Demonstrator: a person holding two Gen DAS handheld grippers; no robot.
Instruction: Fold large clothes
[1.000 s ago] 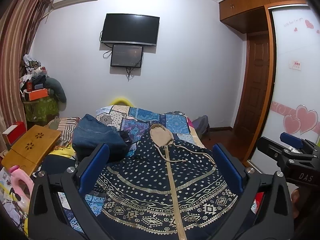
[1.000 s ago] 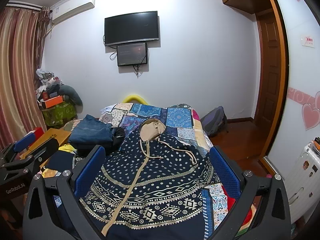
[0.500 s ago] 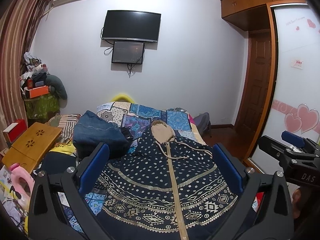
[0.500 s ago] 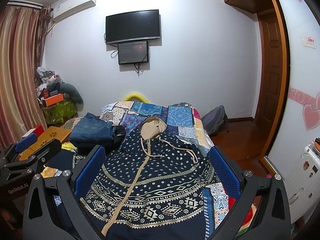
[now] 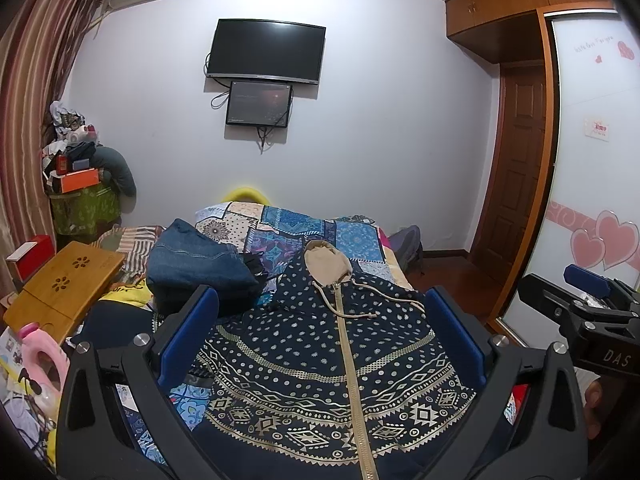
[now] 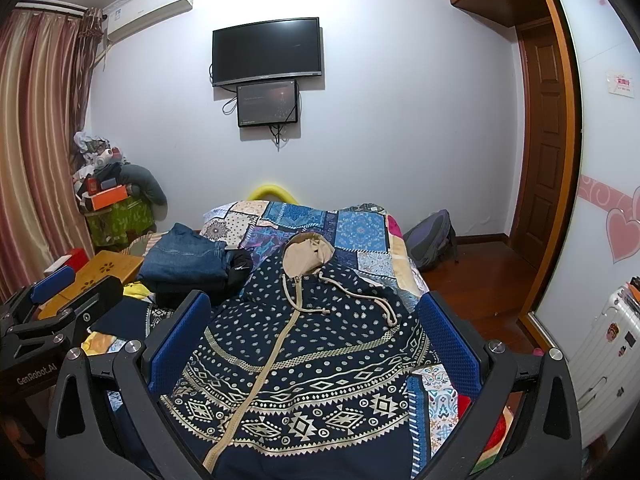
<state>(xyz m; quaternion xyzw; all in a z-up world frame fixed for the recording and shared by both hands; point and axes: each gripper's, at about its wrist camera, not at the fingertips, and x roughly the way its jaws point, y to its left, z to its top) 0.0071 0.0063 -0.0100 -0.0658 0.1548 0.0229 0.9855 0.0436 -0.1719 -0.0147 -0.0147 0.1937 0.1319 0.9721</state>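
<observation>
Hoodie (image 5: 320, 364) lies spread front-up on the bed (image 5: 304, 224), hood (image 5: 326, 262) at the far end toward the back wall, zipper (image 5: 352, 380) running down the middle toward the cameras. Folded jeans (image 5: 196, 256) sit on the bed to the hoodie's left, level with the hood. Left of the jeans, a wooden lap table (image 5: 64, 284); behind it, in the far left corner, a heap of boxes and clothes (image 5: 80, 176). TV (image 5: 266, 52) on the back wall above the bed, smaller screen (image 5: 259, 104) just below it. Backpack (image 6: 430, 240) on the floor right of the bed, against the wall. Door (image 5: 516, 184) further right. Left gripper (image 5: 320, 340) and right gripper (image 6: 312, 340) both hover over the hoodie's near half, jaws spread wide, side by side.
</observation>
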